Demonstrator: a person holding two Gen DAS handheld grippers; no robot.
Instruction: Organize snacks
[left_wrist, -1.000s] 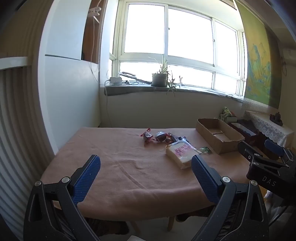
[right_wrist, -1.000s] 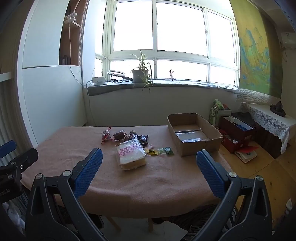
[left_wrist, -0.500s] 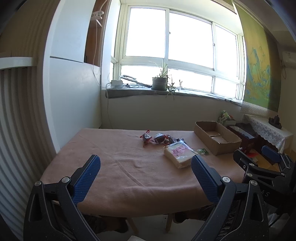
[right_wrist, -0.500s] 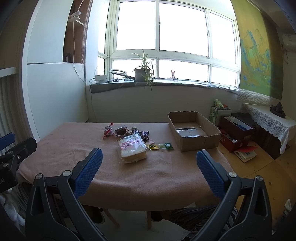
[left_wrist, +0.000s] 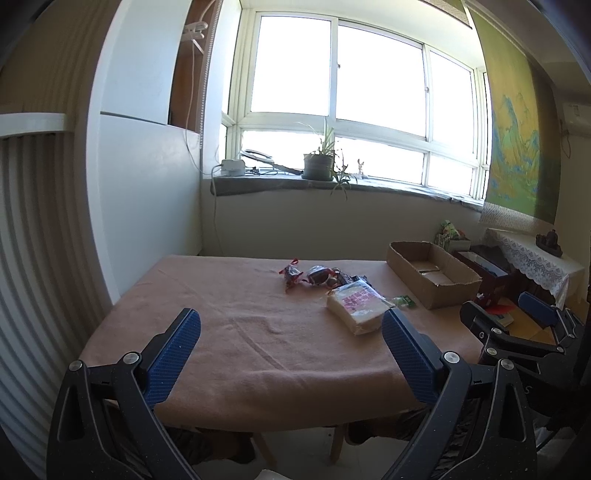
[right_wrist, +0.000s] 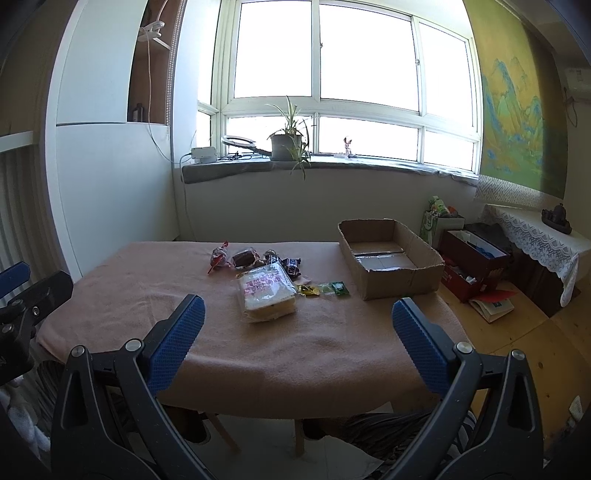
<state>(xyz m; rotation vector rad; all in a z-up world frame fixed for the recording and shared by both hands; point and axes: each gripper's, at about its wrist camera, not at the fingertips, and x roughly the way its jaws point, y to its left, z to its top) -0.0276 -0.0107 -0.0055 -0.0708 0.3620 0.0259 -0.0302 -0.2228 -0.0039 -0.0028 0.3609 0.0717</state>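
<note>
Snacks lie mid-table on a pinkish cloth: a clear bag of sliced bread (right_wrist: 266, 292) (left_wrist: 356, 305), a red-wrapped candy (right_wrist: 218, 257) (left_wrist: 291, 273), a dark wrapped cake (right_wrist: 244, 258) (left_wrist: 318, 276), dark chocolate bars (right_wrist: 287, 264), and small yellow and green packets (right_wrist: 325, 288) (left_wrist: 404, 301). An open cardboard box (right_wrist: 388, 257) (left_wrist: 430, 271) stands at the table's right side, holding no snacks. My left gripper (left_wrist: 291, 343) and right gripper (right_wrist: 297, 326) both stand open with nothing between their fingers, held back from the table's near edge.
The table (right_wrist: 303, 343) fills the room's middle. Beyond it a windowsill carries a potted plant (right_wrist: 288, 142). Boxes and a book (right_wrist: 493, 304) lie on the wooden floor at right beside a lace-covered side table (right_wrist: 535, 240). A white cabinet (left_wrist: 147, 184) stands left.
Both grippers have drawn back and risen a little, so the table and snacks look smaller and farther. Nothing on the table has moved; both stay open.
</note>
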